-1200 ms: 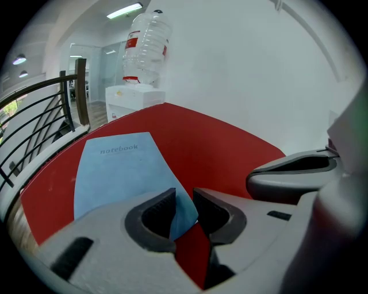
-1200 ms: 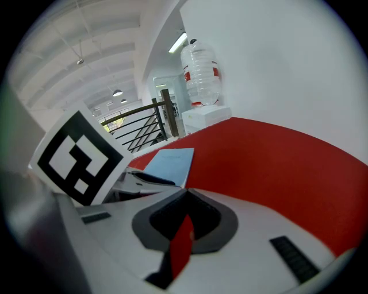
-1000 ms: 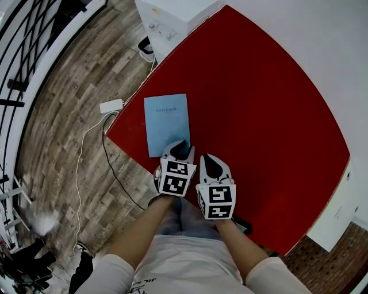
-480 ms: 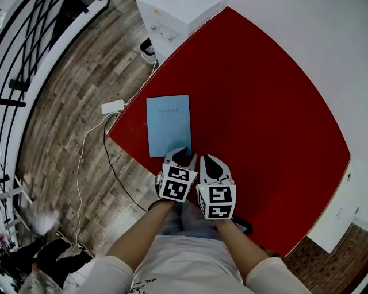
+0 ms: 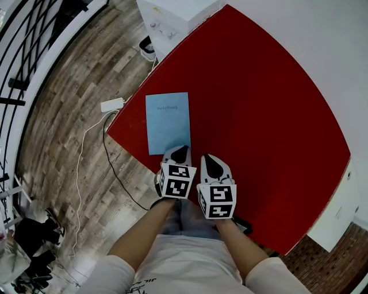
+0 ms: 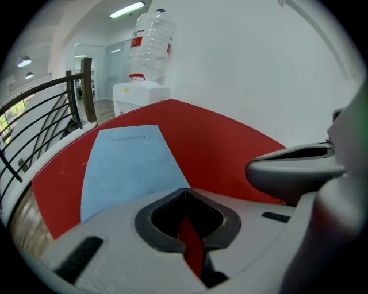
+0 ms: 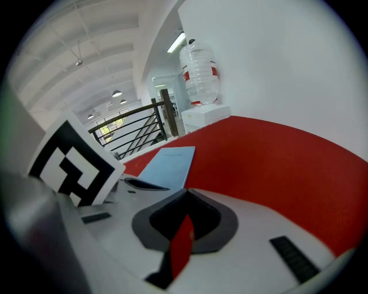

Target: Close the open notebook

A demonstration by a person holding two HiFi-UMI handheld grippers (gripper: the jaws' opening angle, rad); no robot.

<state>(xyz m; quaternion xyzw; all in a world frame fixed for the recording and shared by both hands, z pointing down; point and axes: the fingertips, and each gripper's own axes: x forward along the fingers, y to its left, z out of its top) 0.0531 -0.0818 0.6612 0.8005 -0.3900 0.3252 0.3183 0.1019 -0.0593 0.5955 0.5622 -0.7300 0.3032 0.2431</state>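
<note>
The light blue notebook (image 5: 167, 122) lies closed and flat on the red table (image 5: 259, 115), near its left edge, with the cover title at the far end. My left gripper (image 5: 179, 150) hovers at the notebook's near right corner. Its jaws meet at the tips with nothing between them (image 6: 185, 188), and the notebook (image 6: 129, 163) lies just ahead of them. My right gripper (image 5: 208, 158) is beside it on the right, over bare red table, also shut and empty (image 7: 187, 192). The notebook (image 7: 168, 163) appears ahead and to the left in the right gripper view.
A white cabinet (image 5: 172, 17) carrying a large water bottle (image 6: 150, 40) stands past the table's far corner. A white power adapter (image 5: 112, 105) and its cable lie on the wood floor left of the table. A black railing (image 5: 23, 69) runs along the far left. A white wall borders the table's right side.
The left gripper's jaws have gone from open to shut, staying at the notebook's near edge. The right gripper has not moved and the notebook lies as before.
</note>
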